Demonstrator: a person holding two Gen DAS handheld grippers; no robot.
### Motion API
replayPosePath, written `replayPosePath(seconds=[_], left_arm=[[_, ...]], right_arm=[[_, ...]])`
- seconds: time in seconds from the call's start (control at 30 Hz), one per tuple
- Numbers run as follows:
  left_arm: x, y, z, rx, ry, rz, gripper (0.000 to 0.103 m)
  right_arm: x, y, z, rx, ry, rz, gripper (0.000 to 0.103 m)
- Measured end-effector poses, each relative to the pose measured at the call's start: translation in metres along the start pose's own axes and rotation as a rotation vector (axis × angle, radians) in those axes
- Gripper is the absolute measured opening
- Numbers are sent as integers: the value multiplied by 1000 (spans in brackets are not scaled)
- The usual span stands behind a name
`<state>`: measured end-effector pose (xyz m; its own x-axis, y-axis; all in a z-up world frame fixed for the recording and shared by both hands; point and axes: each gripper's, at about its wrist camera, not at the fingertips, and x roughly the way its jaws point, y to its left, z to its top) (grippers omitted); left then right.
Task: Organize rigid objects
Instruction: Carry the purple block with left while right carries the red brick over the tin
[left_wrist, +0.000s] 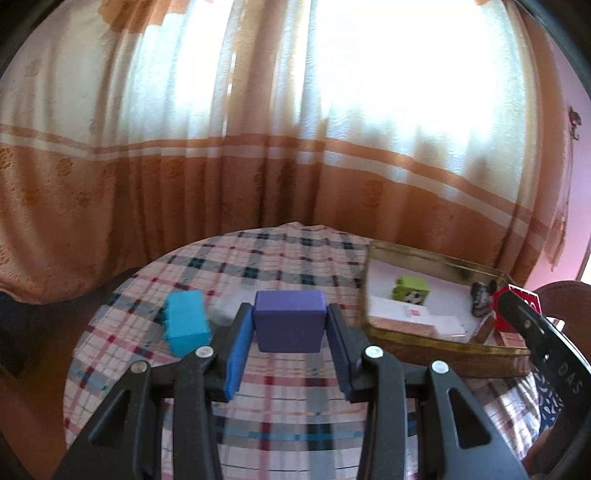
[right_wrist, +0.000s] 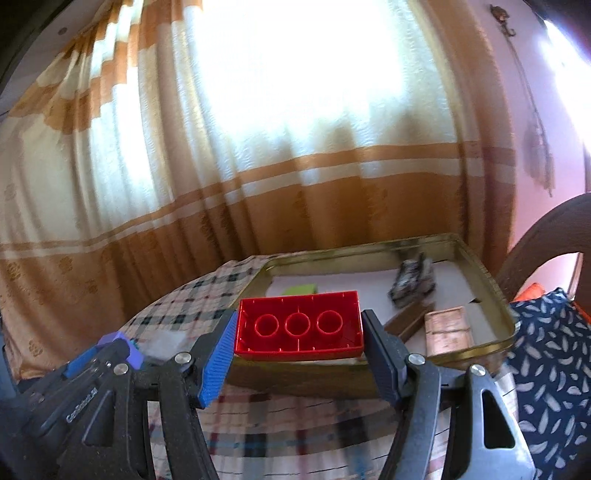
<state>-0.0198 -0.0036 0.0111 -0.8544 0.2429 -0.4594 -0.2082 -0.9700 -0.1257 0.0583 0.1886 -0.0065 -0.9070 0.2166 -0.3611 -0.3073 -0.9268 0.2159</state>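
Left tool (left_wrist: 290, 325) clamps a purple block (left_wrist: 289, 319) above the checked worktop (left_wrist: 258, 424); right tool (right_wrist: 299, 332) clamps a red brick (right_wrist: 299, 328) beside the tray (right_wrist: 480, 266).

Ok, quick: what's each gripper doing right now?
Left gripper: closed on the purple block.
Right gripper: closed on the red brick.

You are working in a home: orange-and-cream curtains (left_wrist: 258, 129) are hanging over a bright window, a checked cloth (left_wrist: 266, 406) is covering the round table, and a patterned cushion (right_wrist: 550, 354) is sitting beside pink walls (right_wrist: 517, 92).
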Motion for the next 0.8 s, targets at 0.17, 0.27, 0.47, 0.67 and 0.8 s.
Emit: replayPosePath(seconds=[0.17, 0.27, 0.47, 0.67, 0.8], left_arm=[[-1, -16, 8, 9, -15, -46, 39], [-2, -27, 13, 21, -24, -66, 39], [2, -49, 17, 50, -29, -109, 39], [11, -77, 22, 88, -26, -151, 39], [23, -94, 27, 97, -6, -176, 39]], right_arm=[[-6, -16, 11, 0, -44, -47, 68], [-8, -24, 16, -3, -65, -73, 68], [-10, -45, 23, -7, -103, -142, 68], [-7, -73, 32, 31, -119, -216, 68], [-2, -85, 35, 45, -111, -251, 68]])
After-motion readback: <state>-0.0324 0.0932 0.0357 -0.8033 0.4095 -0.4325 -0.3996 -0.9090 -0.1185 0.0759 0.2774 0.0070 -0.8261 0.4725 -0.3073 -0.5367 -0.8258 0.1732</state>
